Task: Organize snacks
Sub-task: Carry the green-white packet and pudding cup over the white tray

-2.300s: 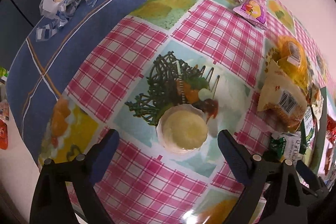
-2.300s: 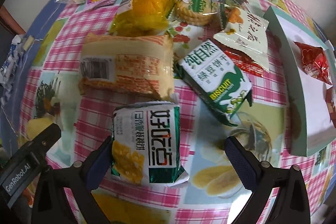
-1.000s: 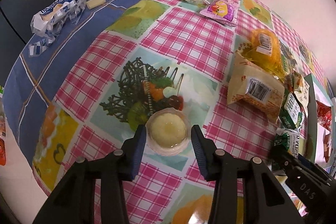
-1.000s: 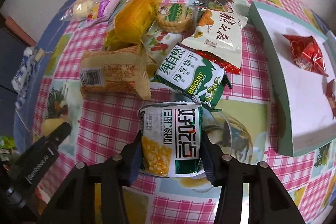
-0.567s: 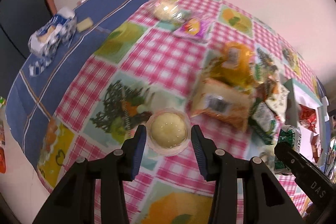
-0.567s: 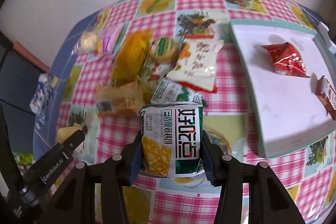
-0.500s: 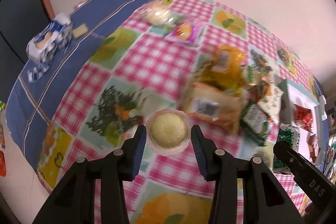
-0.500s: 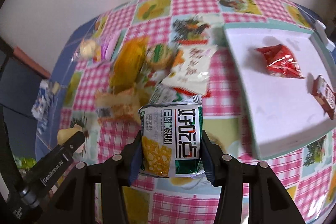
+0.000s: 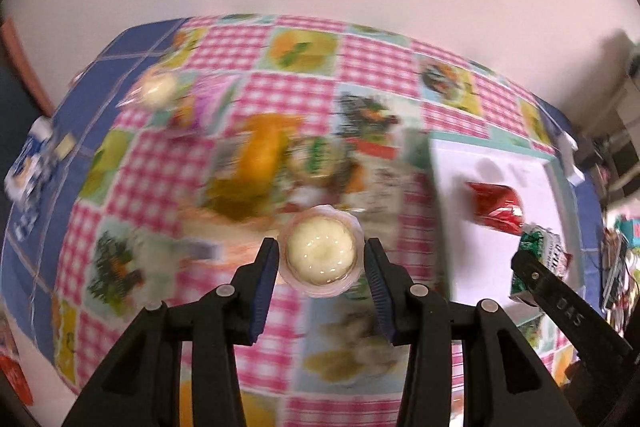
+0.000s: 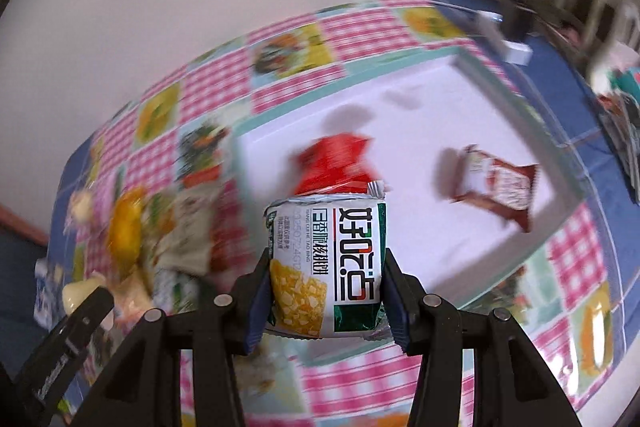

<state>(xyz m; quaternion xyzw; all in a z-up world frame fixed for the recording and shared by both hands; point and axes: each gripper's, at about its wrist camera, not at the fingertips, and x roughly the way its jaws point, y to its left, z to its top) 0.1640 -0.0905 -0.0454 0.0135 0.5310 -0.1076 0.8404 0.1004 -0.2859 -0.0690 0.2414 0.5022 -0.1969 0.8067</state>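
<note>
Both snacks now ride lifted: jelly cup (image 9: 321, 251) and biscuit pack (image 10: 327, 269) clamped between jaws.

L gripper (image 9: 321, 261) clamped on clear jelly cup (image 9: 321, 251), held above checked tablecloth (image 9: 280, 95). Blurred snack pile (image 9: 276, 163) beyond, left of centre. White tray (image 9: 532, 259) at right w/ red packet (image 9: 494, 207). R gripper (image 9: 560, 301) near right, carrying green packet (image 9: 542, 255).

Pink-checked fruit-print cloth (image 9: 376, 59) on the desk; pale yellow jelly cup (image 9: 321, 253); green-and-white snack packet (image 10: 326, 269); white teal-rimmed tray (image 10: 416, 95).
</note>
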